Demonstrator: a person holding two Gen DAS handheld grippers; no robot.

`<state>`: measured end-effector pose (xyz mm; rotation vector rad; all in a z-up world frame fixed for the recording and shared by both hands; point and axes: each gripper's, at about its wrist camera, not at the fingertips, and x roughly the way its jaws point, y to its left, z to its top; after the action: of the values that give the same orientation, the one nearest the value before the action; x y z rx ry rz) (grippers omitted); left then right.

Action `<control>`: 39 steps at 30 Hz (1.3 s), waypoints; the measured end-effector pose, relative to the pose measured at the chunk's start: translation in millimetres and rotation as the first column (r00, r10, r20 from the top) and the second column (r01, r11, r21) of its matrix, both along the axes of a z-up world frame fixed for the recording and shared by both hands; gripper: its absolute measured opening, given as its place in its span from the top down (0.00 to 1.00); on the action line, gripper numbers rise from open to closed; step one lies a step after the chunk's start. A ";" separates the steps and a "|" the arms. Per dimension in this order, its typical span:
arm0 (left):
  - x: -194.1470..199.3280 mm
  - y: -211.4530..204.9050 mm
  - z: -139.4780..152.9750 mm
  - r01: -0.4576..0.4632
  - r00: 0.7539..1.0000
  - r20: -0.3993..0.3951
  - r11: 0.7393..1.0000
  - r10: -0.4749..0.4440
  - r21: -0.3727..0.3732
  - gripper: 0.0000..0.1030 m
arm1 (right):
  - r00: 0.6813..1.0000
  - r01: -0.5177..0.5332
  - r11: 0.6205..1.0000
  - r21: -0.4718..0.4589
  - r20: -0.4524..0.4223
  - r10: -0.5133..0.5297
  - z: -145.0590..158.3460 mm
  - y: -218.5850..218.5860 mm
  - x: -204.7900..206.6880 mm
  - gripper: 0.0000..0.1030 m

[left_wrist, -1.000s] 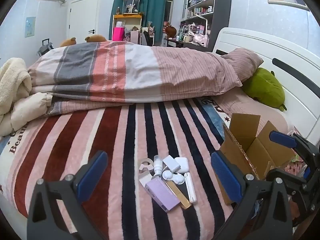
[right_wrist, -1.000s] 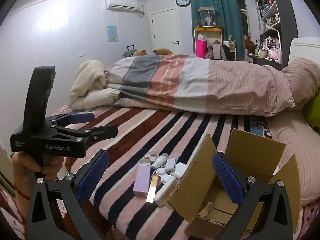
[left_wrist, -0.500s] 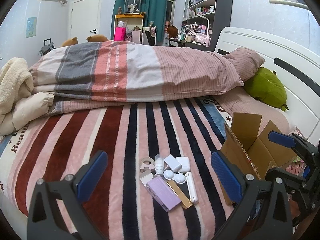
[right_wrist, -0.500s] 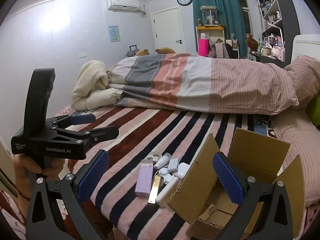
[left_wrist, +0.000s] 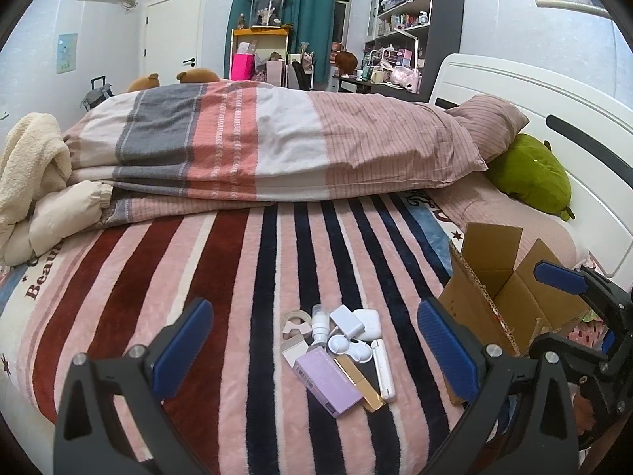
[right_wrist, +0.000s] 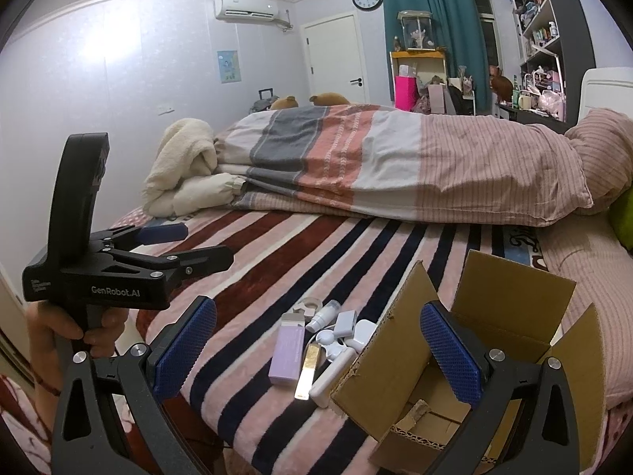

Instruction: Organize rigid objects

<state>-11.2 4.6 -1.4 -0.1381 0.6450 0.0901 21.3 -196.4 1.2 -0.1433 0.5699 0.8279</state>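
A small pile of rigid items lies on the striped blanket: a lilac box (left_wrist: 327, 380) (right_wrist: 286, 354), a gold stick (left_wrist: 359, 383) (right_wrist: 306, 370), a white tube (left_wrist: 383, 364), white cases (left_wrist: 368, 323) and a small bottle (left_wrist: 319, 323). An open cardboard box (left_wrist: 498, 297) (right_wrist: 467, 360) stands right of the pile. My left gripper (left_wrist: 314, 350) is open and empty, held short of the pile. My right gripper (right_wrist: 318, 350) is open and empty, near the box's flap. The left gripper also shows in the right wrist view (right_wrist: 174, 245).
A folded striped duvet (left_wrist: 277, 146) lies across the bed behind the pile. A cream fleece (left_wrist: 27, 166) sits at far left, a green plush (left_wrist: 530, 174) by the white headboard (left_wrist: 554, 118). The bed's front edge runs just below the pile.
Both grippers have drifted slightly; the views shift a little downward and the pile sits marginally lower. Nothing was grasped or moved.
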 end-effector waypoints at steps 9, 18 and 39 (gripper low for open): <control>-0.1 0.1 0.0 -0.001 1.000 0.001 1.000 0.001 0.001 0.00 | 1.000 -0.007 1.000 -0.001 0.003 0.007 -1.9 0.8 -1.2 0.00; -0.5 0.8 0.2 0.001 1.000 0.002 1.000 -0.001 0.001 0.00 | 1.000 -0.008 1.000 0.000 0.000 0.008 -1.6 0.8 -1.9 0.00; 0.1 3.1 -1.1 0.001 1.000 0.005 1.000 -0.001 -0.007 0.00 | 1.000 -0.006 1.000 -0.002 -0.001 0.006 -2.2 0.0 -2.2 0.00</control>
<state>-11.1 7.7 -2.5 -0.1449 0.6403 0.0861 19.1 -196.4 -1.0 -0.1459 0.5718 0.8336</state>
